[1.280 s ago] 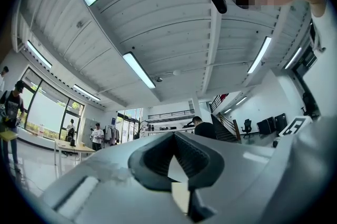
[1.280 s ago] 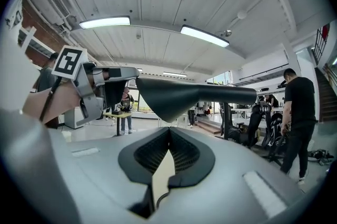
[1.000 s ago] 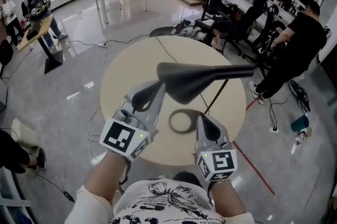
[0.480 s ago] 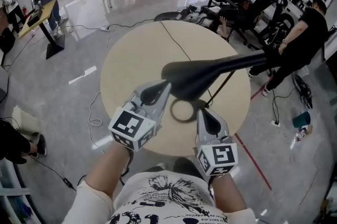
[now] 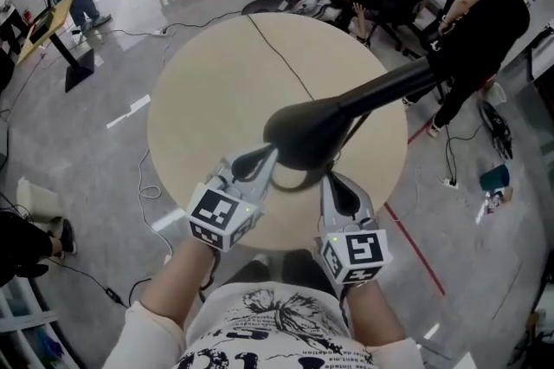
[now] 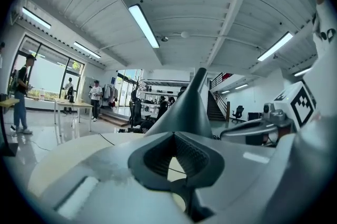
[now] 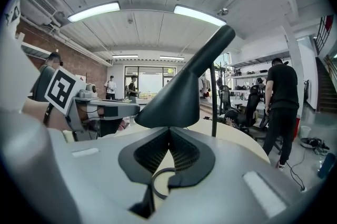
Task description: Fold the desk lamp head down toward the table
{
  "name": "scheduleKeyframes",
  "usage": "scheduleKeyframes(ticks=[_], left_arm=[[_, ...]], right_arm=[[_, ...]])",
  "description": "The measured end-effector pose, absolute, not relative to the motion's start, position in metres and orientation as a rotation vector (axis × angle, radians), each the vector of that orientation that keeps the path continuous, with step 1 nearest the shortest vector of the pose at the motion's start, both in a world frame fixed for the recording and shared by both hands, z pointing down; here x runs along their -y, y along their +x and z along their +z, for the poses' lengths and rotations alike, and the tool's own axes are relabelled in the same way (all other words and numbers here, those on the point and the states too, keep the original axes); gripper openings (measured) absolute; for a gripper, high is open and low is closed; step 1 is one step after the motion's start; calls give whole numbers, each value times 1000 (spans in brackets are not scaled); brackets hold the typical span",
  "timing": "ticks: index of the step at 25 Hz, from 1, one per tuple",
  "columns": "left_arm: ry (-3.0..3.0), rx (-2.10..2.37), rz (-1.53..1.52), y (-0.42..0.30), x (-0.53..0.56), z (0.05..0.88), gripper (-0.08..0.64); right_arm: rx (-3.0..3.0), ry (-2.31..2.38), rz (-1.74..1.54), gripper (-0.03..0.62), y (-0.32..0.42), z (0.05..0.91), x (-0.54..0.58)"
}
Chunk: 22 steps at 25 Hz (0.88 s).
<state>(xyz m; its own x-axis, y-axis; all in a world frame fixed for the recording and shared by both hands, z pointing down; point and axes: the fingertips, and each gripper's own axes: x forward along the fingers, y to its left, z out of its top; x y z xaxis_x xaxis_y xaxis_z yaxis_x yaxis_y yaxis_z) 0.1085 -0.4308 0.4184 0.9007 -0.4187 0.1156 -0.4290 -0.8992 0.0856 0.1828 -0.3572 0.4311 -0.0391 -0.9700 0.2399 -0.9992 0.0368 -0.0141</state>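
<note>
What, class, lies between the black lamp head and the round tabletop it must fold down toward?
Only the lamp's own ring base lies on the table beneath the lamp head. A thin cable crosses the tabletop from the far edge toward the lamp. Nothing else visible stands in the way.

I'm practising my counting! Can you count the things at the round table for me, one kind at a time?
Black desk lamp with a cone-shaped head: 1
Grey hand-held grippers with black-and-white marker cubes: 2, the left hand-held gripper and the right hand-held gripper
Round beige table: 1
Total: 4
</note>
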Motion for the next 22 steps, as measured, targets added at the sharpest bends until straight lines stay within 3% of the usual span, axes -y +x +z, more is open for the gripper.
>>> scheduleKeyframes(ticks=[22], left_arm=[[2912, 797, 105, 114, 429, 429, 6]], right_arm=[[2090, 2105, 228, 9, 203, 433, 348]])
